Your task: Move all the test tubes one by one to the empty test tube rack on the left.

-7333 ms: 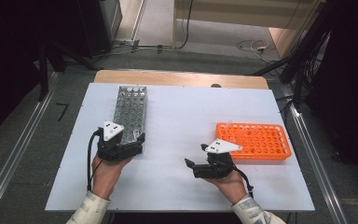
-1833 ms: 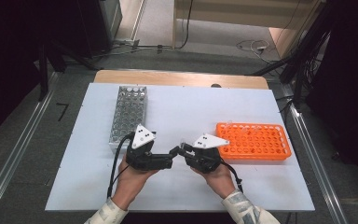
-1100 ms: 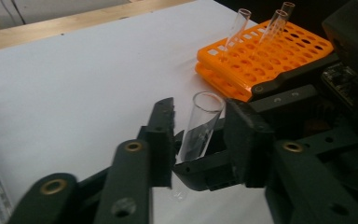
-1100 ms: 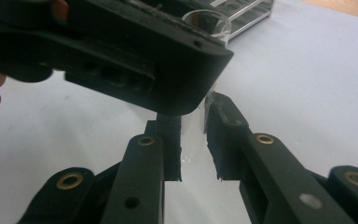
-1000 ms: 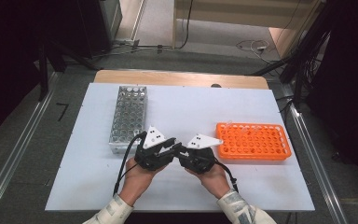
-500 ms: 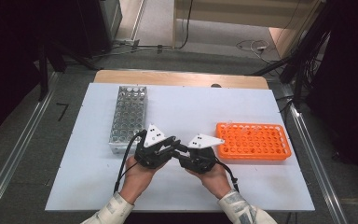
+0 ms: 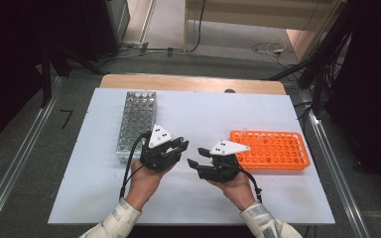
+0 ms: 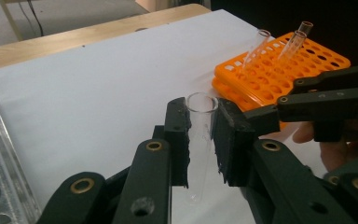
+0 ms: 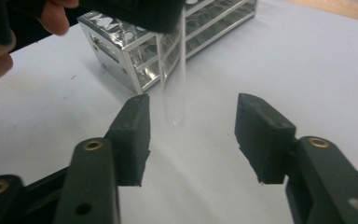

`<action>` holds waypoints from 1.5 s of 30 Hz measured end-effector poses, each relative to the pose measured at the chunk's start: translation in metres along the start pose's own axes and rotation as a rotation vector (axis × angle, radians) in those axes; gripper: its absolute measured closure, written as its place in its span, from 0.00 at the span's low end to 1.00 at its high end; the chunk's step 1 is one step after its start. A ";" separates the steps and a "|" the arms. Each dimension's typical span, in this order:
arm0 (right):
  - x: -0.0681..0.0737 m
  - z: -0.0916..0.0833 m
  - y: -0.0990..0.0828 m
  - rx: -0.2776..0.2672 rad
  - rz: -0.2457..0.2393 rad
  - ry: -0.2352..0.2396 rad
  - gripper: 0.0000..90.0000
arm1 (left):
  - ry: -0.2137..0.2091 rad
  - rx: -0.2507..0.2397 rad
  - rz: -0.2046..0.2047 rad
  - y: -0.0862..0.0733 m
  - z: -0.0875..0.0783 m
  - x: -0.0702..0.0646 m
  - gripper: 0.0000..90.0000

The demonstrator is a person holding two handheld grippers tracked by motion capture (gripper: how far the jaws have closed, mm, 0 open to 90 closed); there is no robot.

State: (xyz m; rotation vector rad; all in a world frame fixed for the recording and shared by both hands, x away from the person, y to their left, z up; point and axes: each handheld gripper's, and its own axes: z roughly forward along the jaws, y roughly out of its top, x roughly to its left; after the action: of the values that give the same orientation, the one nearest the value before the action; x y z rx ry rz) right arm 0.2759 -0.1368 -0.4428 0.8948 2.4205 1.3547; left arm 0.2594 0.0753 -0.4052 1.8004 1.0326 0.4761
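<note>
The left gripper is clenched on a clear glass test tube. Its two black pads press on both sides of the tube, and the open mouth of the tube stands a little above the pads. In the right gripper view this tube hangs down from the left gripper, with its rounded bottom above the white table and not touching it.

The right gripper is released. Its jaws have just been opening, and now they stand apart with the lower end of the tube between them, but the pads do not touch the glass.

In the high view the left gripper and the right gripper are near each other at the middle of the table, each one in a hand of the person. The metal rack lies just to the left of the left gripper. The orange rack lies to the right, just behind the right gripper. In the left gripper view two more tubes stand tilted in the orange rack.

I cannot read any brand, label or writing on the racks, the tubes or the grippers.
</note>
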 end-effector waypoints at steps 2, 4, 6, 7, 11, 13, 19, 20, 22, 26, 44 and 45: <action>-0.003 -0.002 -0.001 0.006 0.005 -0.006 0.41 | 0.003 -0.007 -0.008 0.002 -0.001 0.002 0.84; -0.005 -0.005 -0.004 0.009 0.013 -0.014 0.37 | 0.007 -0.007 -0.004 0.003 -0.002 0.003 0.84; -0.009 -0.006 -0.006 0.019 0.024 -0.025 0.33 | 0.008 -0.012 -0.008 0.005 -0.002 0.004 0.84; -0.010 -0.006 -0.008 0.023 0.025 -0.029 0.32 | 0.009 -0.012 -0.009 0.005 -0.002 0.005 0.84; -0.015 -0.009 -0.013 0.037 0.041 -0.044 0.27 | 0.017 -0.019 -0.015 0.008 -0.003 0.008 0.84; -0.017 -0.011 -0.016 0.040 0.045 -0.048 0.27 | 0.022 -0.021 -0.018 0.010 -0.004 0.010 0.84; -0.022 -0.019 -0.023 0.042 0.062 -0.056 0.27 | 0.037 -0.033 -0.028 0.015 -0.006 0.016 0.84; -0.023 -0.020 -0.024 0.039 0.060 -0.056 0.27 | 0.041 -0.033 -0.029 0.016 -0.007 0.017 0.84; -0.024 -0.022 -0.025 0.036 0.065 -0.058 0.27 | 0.049 -0.041 -0.035 0.019 -0.008 0.020 0.84; -0.025 -0.024 -0.026 0.036 0.069 -0.056 0.27 | 0.069 -0.048 -0.043 0.022 -0.013 0.028 0.84; -0.029 -0.024 -0.030 0.045 0.081 -0.069 0.27 | 0.210 -0.065 -0.069 0.019 -0.038 0.067 0.84; -0.029 -0.024 -0.030 0.045 0.080 -0.070 0.27 | 0.218 -0.067 -0.071 0.018 -0.039 0.068 0.84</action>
State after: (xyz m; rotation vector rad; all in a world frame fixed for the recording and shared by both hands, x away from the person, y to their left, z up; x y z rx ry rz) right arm 0.2761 -0.1826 -0.4574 1.0434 2.3943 1.2775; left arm 0.2786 0.1492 -0.3803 1.6731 1.2105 0.6665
